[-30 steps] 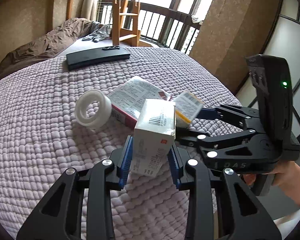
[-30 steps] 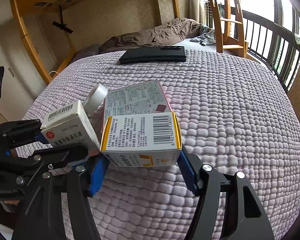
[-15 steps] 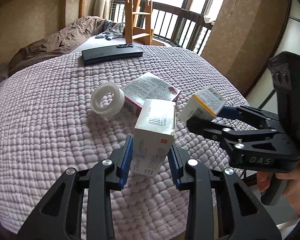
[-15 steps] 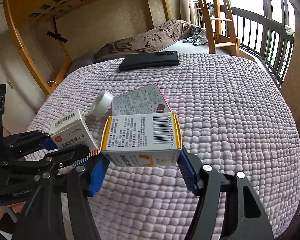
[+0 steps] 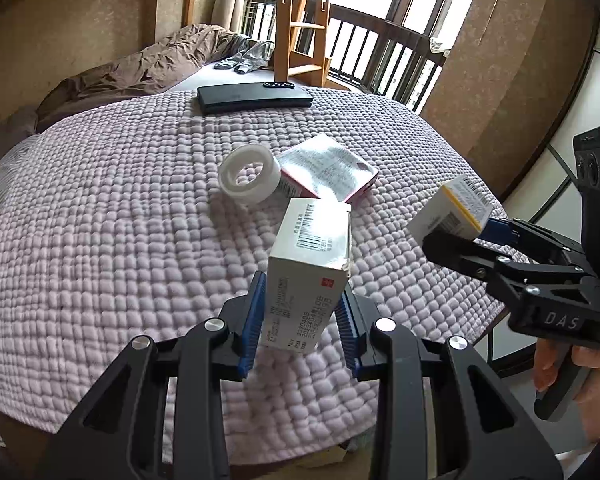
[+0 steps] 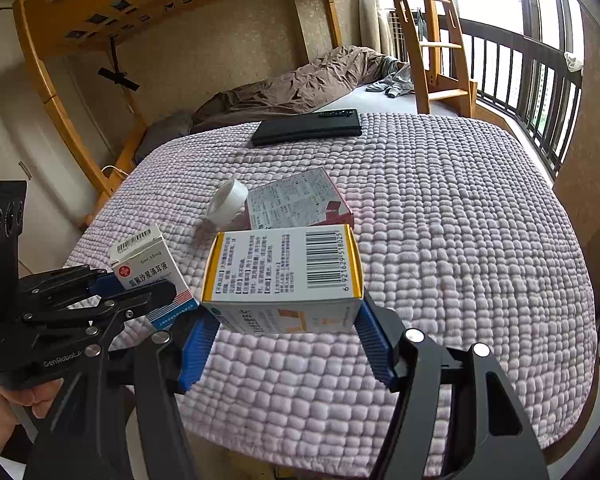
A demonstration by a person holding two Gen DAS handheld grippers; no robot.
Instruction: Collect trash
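Boxes pinched in both grippers, lifted clear of the lilac quilt [image 5: 100, 240].
Left gripper [image 5: 300, 316] clamps the white box [image 5: 306, 276]; right gripper [image 6: 288, 340] clamps the yellow-edged box [image 6: 284, 264]. Tape roll [image 5: 249, 178] and pink box [image 5: 328, 168] lie at twelve o'clock.

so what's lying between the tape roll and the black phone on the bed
Nothing: only bare quilt lies between the tape roll and the black phone, clearest in the left wrist view.
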